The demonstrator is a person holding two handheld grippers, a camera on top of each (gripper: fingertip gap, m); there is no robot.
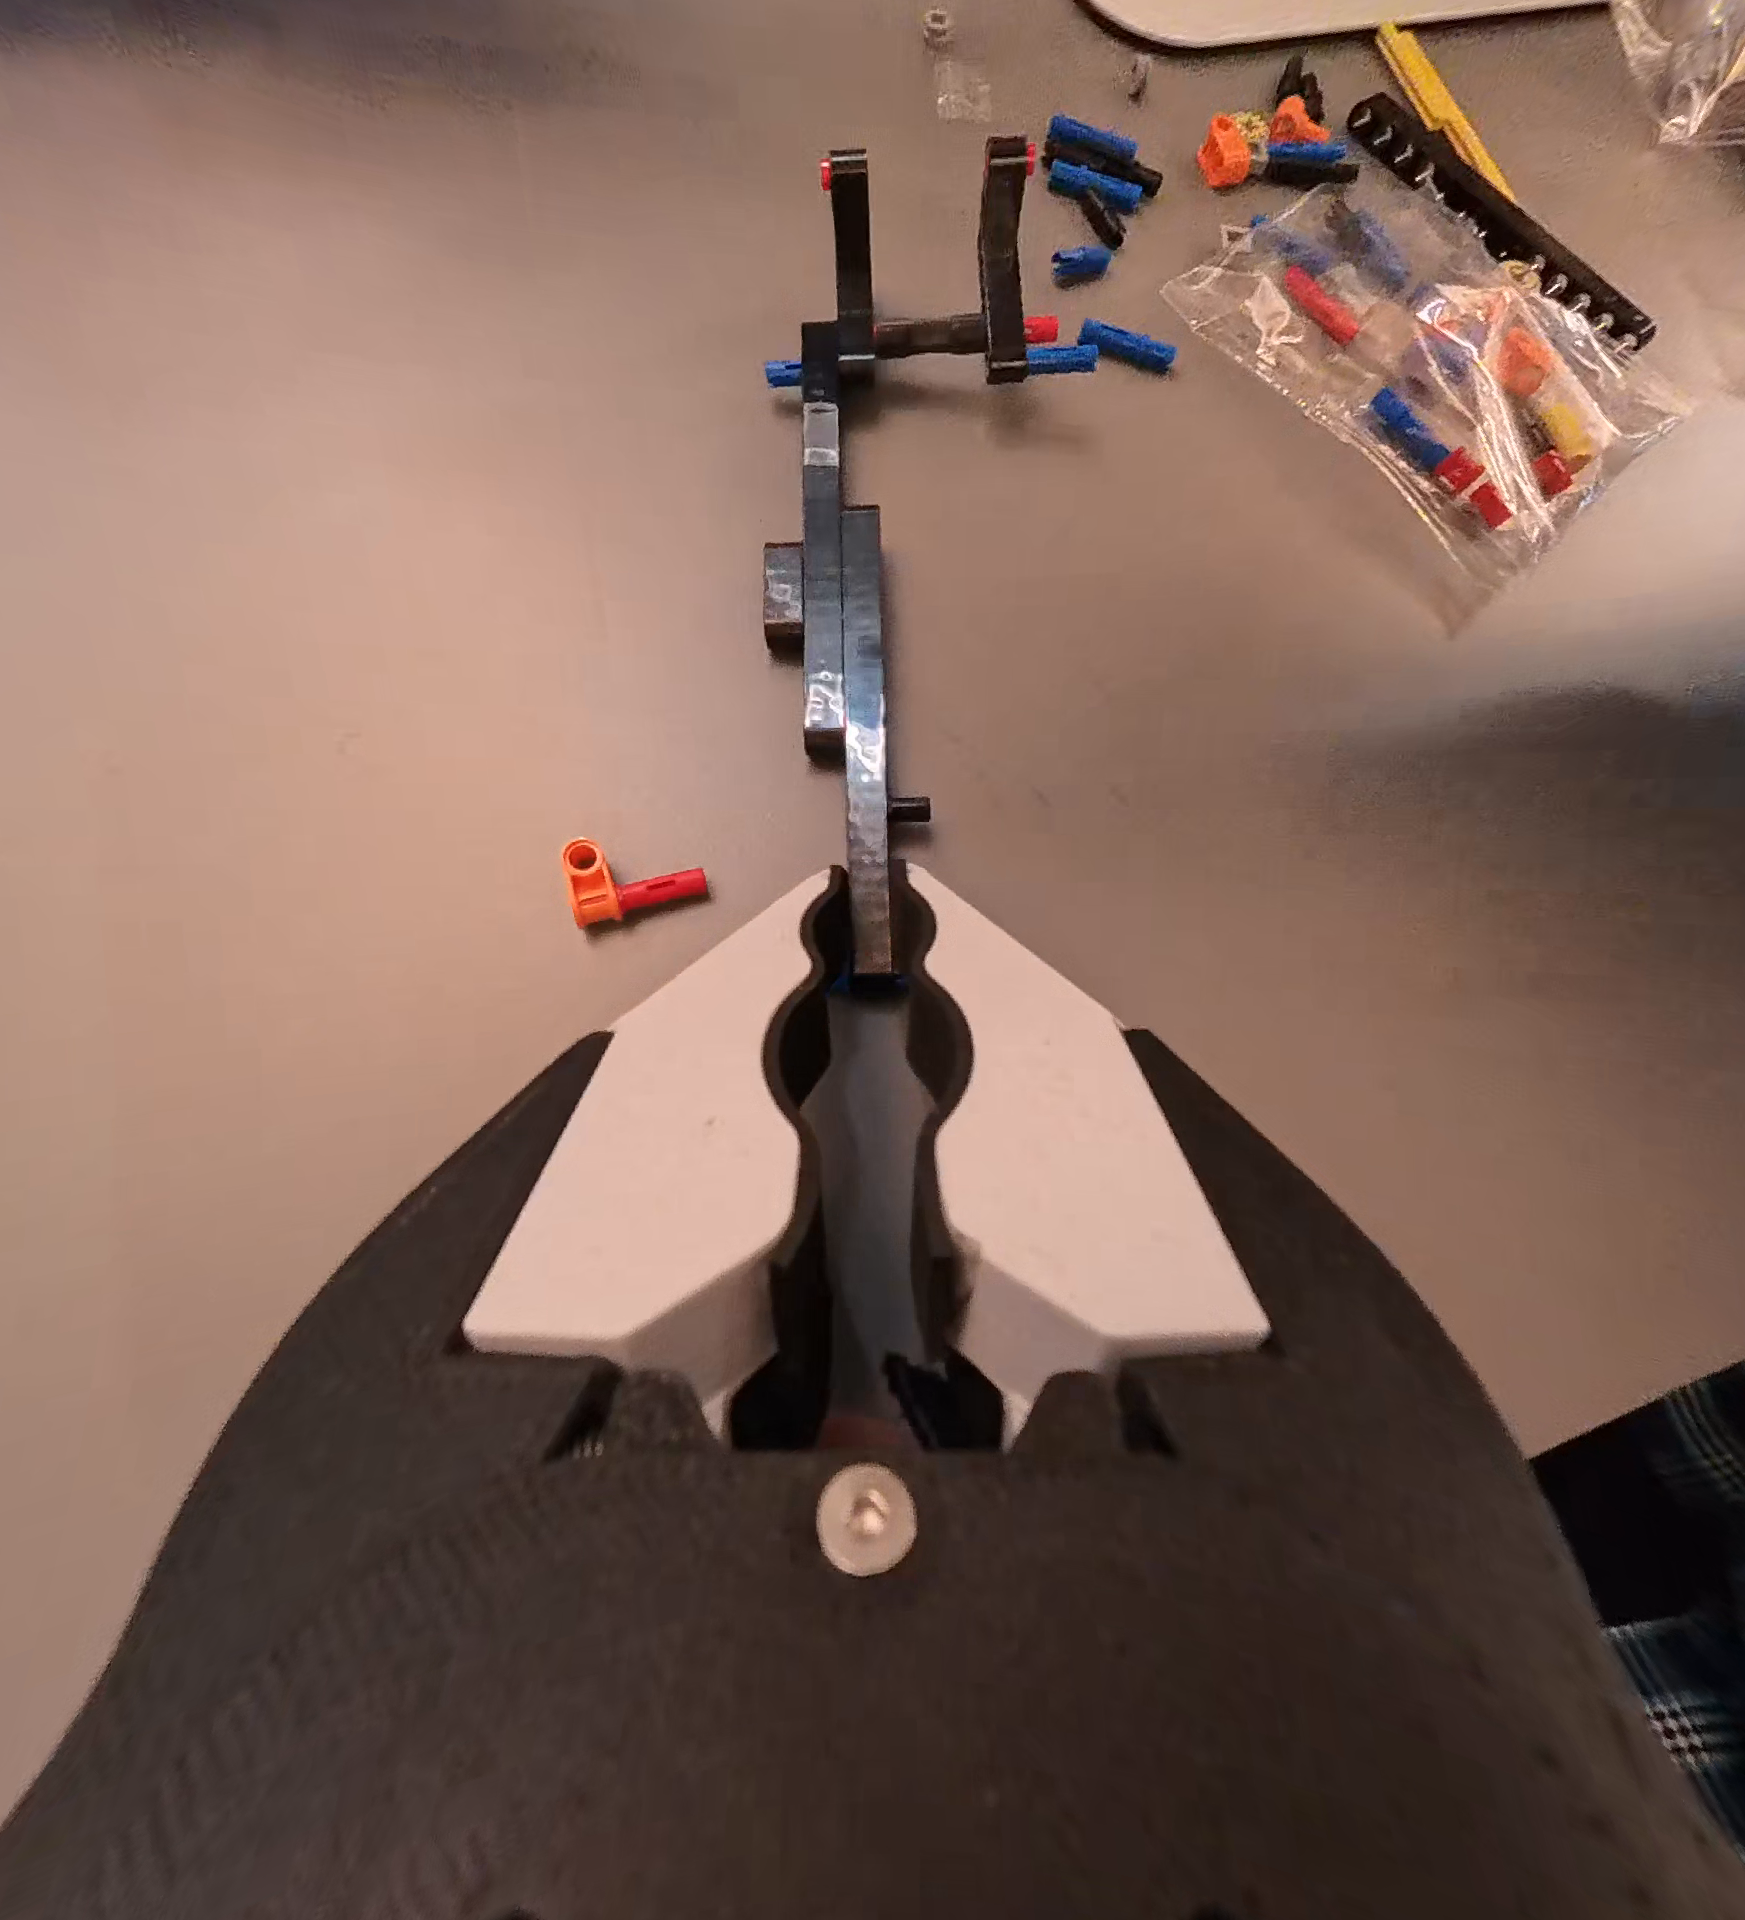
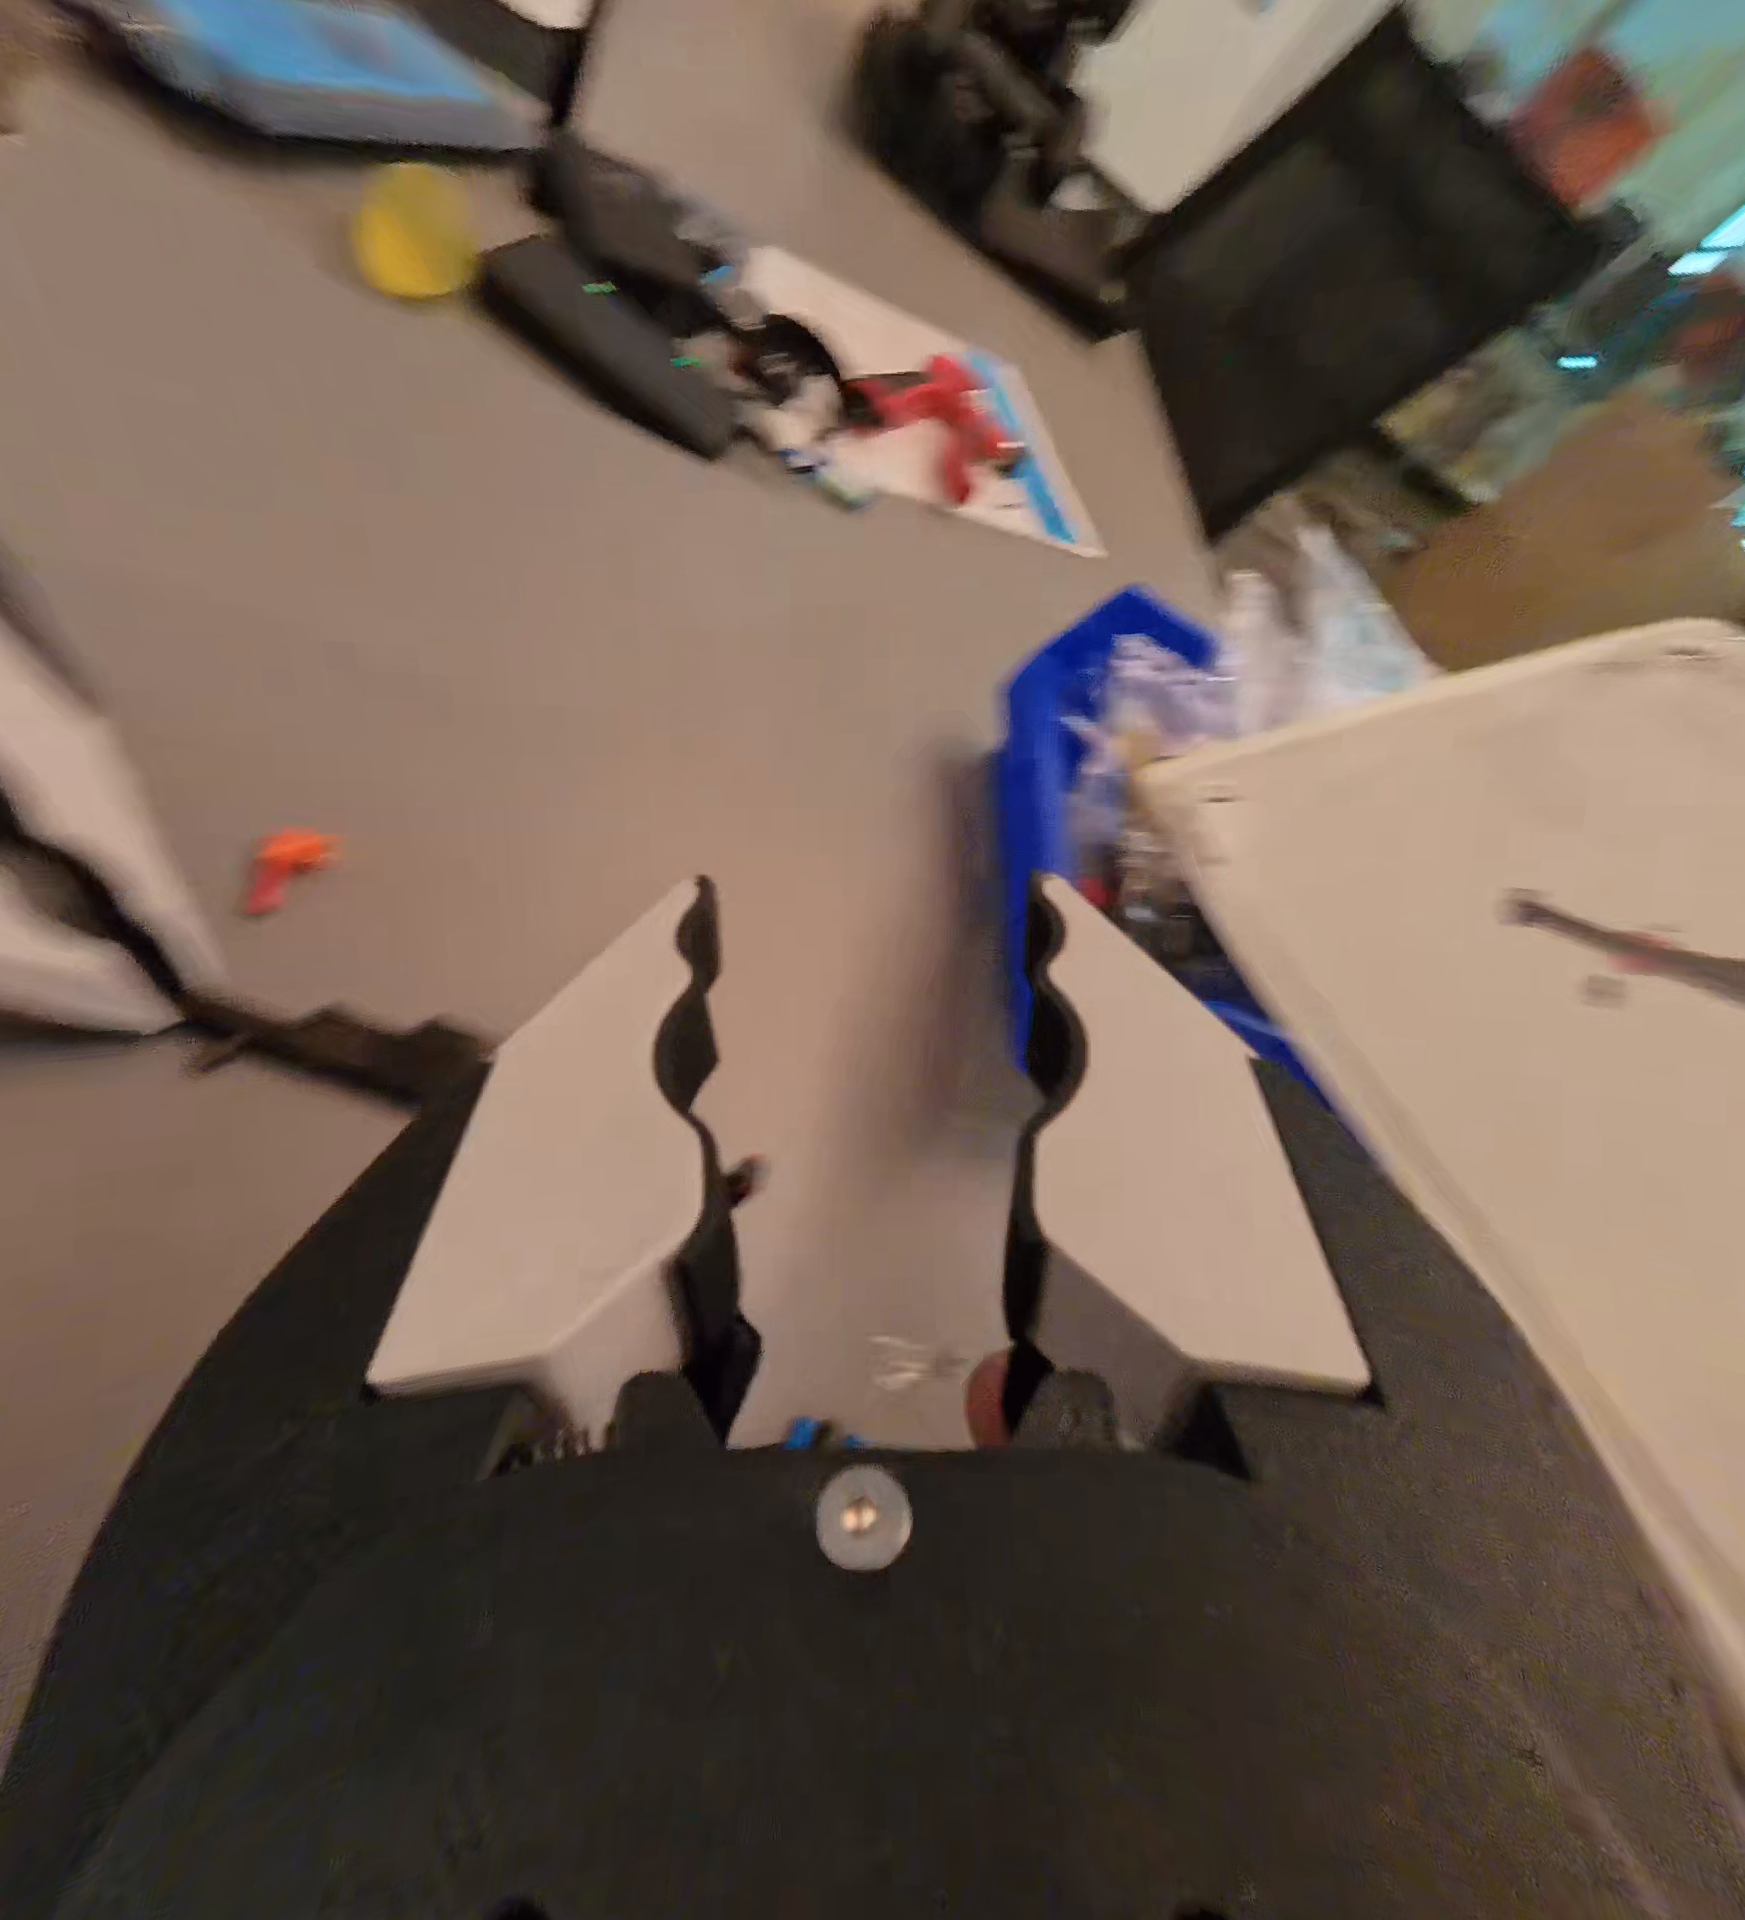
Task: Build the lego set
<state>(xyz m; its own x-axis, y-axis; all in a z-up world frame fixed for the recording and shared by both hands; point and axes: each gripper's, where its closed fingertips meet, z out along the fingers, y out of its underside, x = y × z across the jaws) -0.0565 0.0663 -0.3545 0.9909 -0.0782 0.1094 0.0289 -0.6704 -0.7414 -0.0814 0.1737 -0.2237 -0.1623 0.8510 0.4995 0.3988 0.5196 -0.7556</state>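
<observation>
My left gripper (image 1: pixel 870 883) is shut on the near end of a long black lego assembly (image 1: pixel 842 582) that reaches away over the grey table and ends in a forked frame (image 1: pixel 925 270) with red and blue pins. An orange connector with a red pin (image 1: pixel 629 883) lies on the table just left of the left fingertips. My right gripper (image 2: pixel 873 894) is open and empty above the table; its view is blurred. The orange piece also shows in the right wrist view (image 2: pixel 286 862), with the left gripper (image 2: pixel 37 883) at the far left edge.
Loose blue, black and orange pins (image 1: pixel 1107 177), a clear bag of parts (image 1: pixel 1419 384), a long black beam (image 1: pixel 1491 218) and a yellow piece (image 1: pixel 1434 99) lie at the back right. A blue bin (image 2: pixel 1055 727), a white instruction sheet (image 2: pixel 1533 1039) and dark gear (image 2: pixel 619 312) surround the right gripper.
</observation>
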